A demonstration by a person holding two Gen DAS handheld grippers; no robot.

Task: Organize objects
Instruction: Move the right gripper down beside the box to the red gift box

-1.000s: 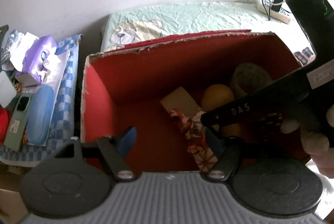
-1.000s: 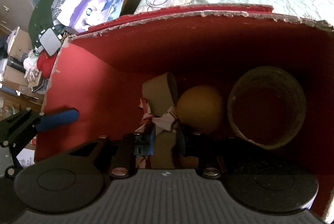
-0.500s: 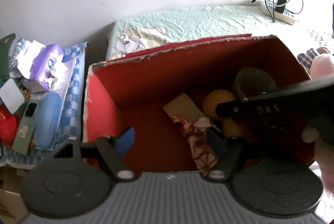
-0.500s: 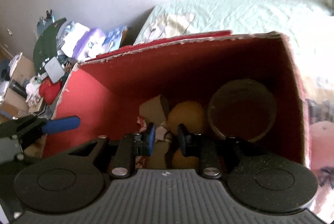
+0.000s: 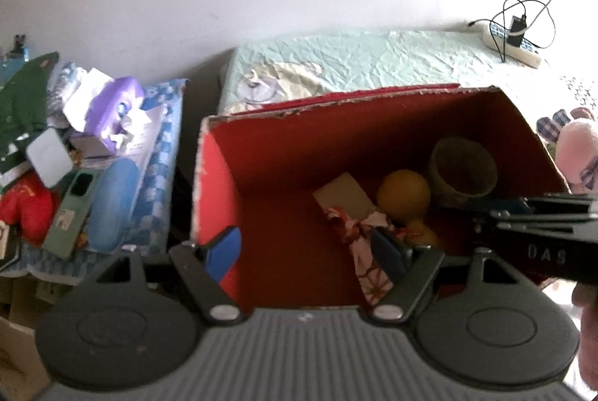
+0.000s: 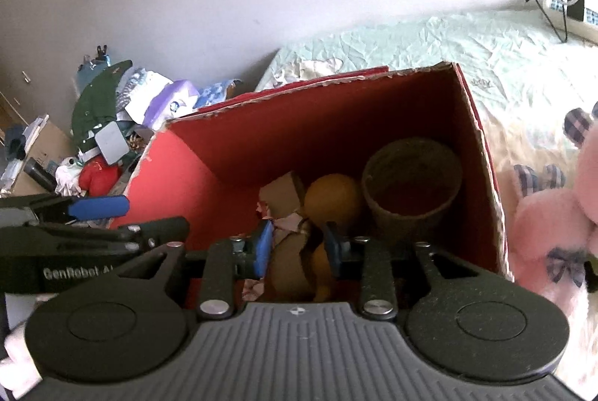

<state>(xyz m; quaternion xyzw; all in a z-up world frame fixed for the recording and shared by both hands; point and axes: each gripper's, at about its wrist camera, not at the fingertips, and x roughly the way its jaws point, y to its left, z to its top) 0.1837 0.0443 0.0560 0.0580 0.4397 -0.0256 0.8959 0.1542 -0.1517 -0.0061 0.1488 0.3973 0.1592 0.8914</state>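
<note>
While both grippers hover empty, the red box (image 6: 482,147) collects loose things.
Left gripper (image 5: 304,253) spread wide, right gripper (image 6: 299,246) partly spread; orange ball (image 6: 332,201) beside the pot (image 6: 411,191) inside.

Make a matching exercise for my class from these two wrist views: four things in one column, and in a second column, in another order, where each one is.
Things
1. brown pot
2. orange ball
3. pink plush toy
4. power strip

Places
A. on the bed, outside the red box, on its right
B. inside the box, by its right wall
C. at the far end of the bed, near the wall
D. inside the box, between the pot and the piece of cardboard

Pairs: 1-B, 2-D, 3-A, 4-C
</note>
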